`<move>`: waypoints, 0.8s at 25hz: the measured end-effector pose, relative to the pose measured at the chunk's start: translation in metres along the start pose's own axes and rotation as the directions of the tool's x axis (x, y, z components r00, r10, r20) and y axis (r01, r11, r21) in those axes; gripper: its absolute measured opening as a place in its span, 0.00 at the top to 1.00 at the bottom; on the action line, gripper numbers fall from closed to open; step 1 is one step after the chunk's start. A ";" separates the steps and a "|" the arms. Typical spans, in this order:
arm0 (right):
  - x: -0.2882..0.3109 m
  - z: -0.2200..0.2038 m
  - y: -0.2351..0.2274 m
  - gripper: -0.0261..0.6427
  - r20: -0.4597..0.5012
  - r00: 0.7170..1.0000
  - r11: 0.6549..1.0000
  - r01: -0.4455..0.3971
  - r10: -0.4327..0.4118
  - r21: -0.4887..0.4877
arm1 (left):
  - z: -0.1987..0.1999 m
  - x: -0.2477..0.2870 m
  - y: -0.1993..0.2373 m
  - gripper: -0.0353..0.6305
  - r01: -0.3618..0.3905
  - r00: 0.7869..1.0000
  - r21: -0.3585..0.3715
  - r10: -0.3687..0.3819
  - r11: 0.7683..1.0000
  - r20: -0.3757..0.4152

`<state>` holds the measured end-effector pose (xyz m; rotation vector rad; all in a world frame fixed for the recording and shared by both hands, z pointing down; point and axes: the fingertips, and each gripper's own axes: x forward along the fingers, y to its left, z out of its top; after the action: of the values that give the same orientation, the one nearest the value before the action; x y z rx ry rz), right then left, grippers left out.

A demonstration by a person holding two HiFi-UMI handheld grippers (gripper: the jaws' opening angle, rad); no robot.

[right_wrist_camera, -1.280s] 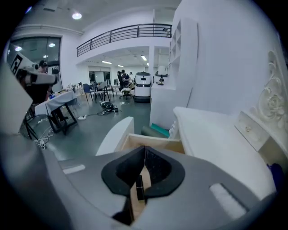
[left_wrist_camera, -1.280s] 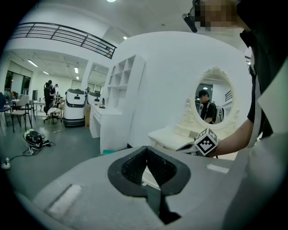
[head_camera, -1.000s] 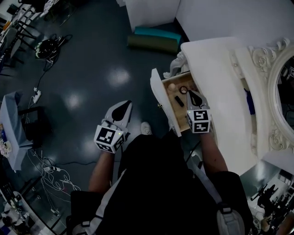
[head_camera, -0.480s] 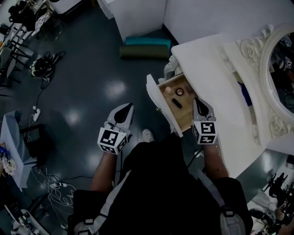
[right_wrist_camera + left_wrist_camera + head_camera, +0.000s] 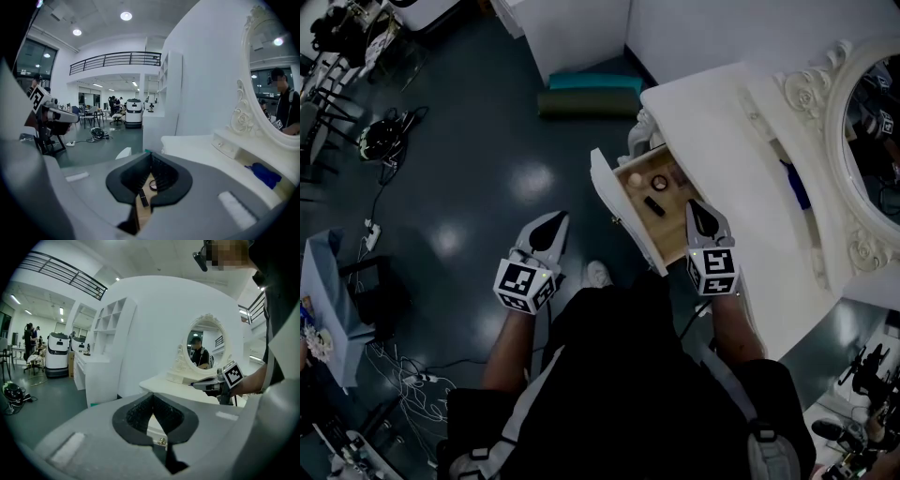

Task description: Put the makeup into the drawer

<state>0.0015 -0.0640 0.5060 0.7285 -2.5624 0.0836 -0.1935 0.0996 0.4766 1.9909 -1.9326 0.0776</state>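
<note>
The wooden drawer point(image 5: 675, 246) of the white dressing table point(image 5: 722, 122) stands pulled open. Inside lie a black lipstick point(image 5: 653, 206), a round compact point(image 5: 659, 182) and a beige item point(image 5: 636, 178). My right gripper point(image 5: 699, 206) hovers at the drawer's near right edge, shut and empty. Past its closed jaws in the right gripper view point(image 5: 151, 157) I see the lipstick point(image 5: 142, 198) and the compact point(image 5: 153, 185). My left gripper point(image 5: 553, 223) is shut and empty over the floor, left of the drawer. Its own view point(image 5: 152, 398) shows the drawer's brass knob point(image 5: 161, 442).
An ornate oval mirror point(image 5: 862, 141) stands at the back of the table, with a blue thing point(image 5: 797, 185) on the shelf below it. Teal and olive cushions point(image 5: 589, 94) lie on the floor beyond. Cables point(image 5: 380, 141) and a small table point(image 5: 333, 281) stand left.
My right gripper has drawn back from beside the compact inside the drawer to the drawer's near right edge, still shut. The left gripper has hardly moved.
</note>
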 end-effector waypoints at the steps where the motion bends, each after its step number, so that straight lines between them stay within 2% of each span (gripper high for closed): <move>1: -0.002 -0.001 -0.001 0.96 0.001 1.000 1.000 0.001 -0.001 0.003 | -0.004 0.002 -0.002 0.94 0.001 1.000 0.007 -0.001 1.000 -0.012; 5: -0.009 -0.001 -0.005 0.96 0.006 1.000 1.000 -0.004 0.004 0.010 | -0.027 0.015 -0.012 0.94 0.034 0.995 0.049 -0.030 0.998 -0.092; 12: -0.020 -0.003 -0.020 0.96 0.011 1.000 1.000 -0.004 0.004 0.018 | -0.079 0.045 -0.027 0.94 0.097 0.973 0.090 -0.076 0.991 -0.217; 20: -0.041 -0.007 -0.046 0.96 -0.004 0.999 0.999 0.035 -0.035 0.038 | -0.129 0.079 -0.043 0.94 0.163 0.927 0.117 -0.112 0.980 -0.357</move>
<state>0.0586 -0.0819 0.4897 0.7861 -2.5498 0.1220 -0.1198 0.0619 0.6099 2.0332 -1.5968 0.5133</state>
